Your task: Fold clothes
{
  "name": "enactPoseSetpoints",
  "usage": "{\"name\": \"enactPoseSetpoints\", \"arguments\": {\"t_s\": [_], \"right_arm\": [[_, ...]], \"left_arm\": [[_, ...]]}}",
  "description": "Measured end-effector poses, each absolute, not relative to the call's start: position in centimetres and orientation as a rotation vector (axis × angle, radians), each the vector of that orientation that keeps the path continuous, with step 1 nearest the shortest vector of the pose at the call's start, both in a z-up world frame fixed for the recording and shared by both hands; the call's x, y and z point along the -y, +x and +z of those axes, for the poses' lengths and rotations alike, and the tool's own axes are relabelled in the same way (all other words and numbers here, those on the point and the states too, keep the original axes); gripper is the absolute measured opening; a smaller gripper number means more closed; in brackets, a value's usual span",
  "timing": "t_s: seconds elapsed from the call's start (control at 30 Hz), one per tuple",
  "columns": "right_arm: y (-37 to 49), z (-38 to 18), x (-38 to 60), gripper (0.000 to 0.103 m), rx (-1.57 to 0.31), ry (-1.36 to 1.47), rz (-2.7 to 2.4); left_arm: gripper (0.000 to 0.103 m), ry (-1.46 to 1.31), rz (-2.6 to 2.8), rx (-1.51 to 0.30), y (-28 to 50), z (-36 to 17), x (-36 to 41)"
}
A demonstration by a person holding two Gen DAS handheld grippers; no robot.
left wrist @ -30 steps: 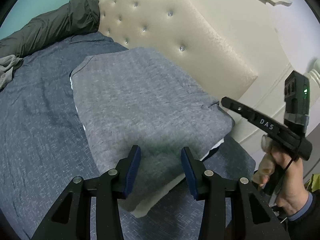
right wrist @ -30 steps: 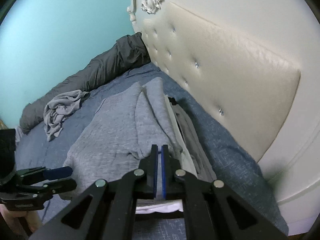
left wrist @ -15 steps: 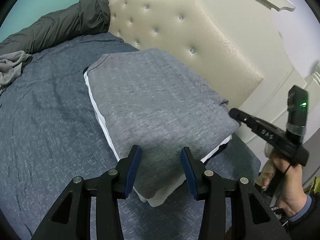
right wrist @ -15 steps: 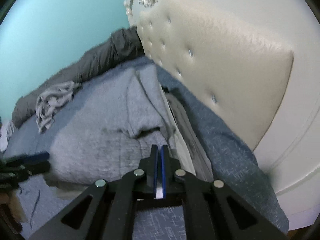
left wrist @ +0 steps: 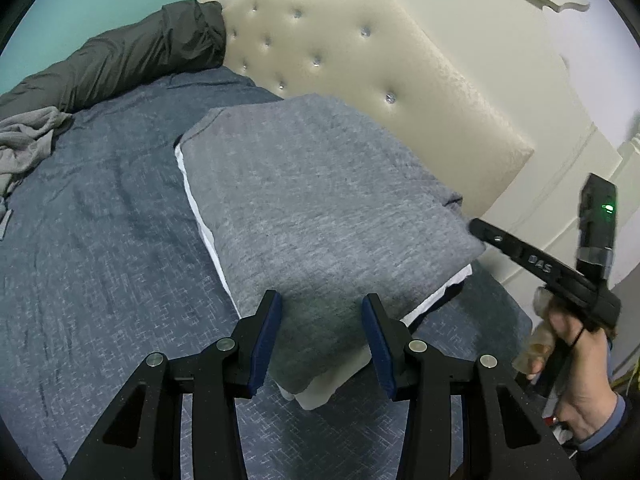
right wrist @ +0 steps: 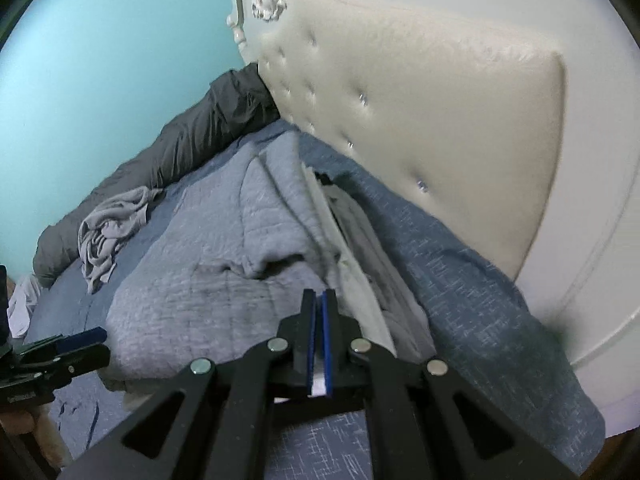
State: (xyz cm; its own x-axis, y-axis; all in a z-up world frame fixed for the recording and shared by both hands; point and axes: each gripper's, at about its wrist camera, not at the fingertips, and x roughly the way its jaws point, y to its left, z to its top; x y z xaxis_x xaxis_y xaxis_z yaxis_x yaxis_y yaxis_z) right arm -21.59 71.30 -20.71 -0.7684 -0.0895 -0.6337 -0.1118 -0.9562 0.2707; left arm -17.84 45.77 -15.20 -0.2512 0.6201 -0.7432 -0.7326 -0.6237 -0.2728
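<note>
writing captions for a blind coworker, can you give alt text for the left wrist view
A folded grey garment tops a stack of folded clothes on a dark blue bedspread, just beyond the open left gripper. The right gripper, held in a hand, meets the stack's right edge; a cream tufted headboard and crumpled grey clothing sit behind.

Right tongs [right wrist: 319,312] pressed together beside the folded grey garment [right wrist: 224,264] on the bed [right wrist: 460,264]; beyond the garment lies a crumpled grey cloth [right wrist: 112,228]; headboard [right wrist: 432,112] flanks it.
</note>
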Motion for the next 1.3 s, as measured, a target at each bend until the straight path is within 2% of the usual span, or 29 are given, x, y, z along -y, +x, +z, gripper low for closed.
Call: {"name": "enactPoseSetpoints", "arguments": {"t_s": [0.37,0.5,1.13,1.2,1.3], "right_arm": [[-17.9,-16.6,-71.5,0.001,-0.481,-0.978,2.941],[-16.4,-14.7,-70.6,0.004,-0.472,-0.958,2.953],[-4.8,-5.5,-64.9,0.006,-0.398,-0.818,2.939],[-3.6,-4.7,-64.4,0.009,-0.396,-0.799,2.938],[-2.0,-3.7,-63.8,0.022,-0.4,-0.776,2.937]], "left_arm": [[0.046,-1.048,2.001,-0.128,-15.6,-11.1,-44.0],[0.046,-1.014,2.002,-0.128,-14.2,-9.0,-43.1],[0.046,-0.831,2.021,-0.095,-7.2,0.3,-36.5],[0.048,-0.812,2.024,-0.094,-6.5,1.1,-35.6],[0.051,-0.788,2.03,-0.086,-5.8,2.3,-34.2]]}}
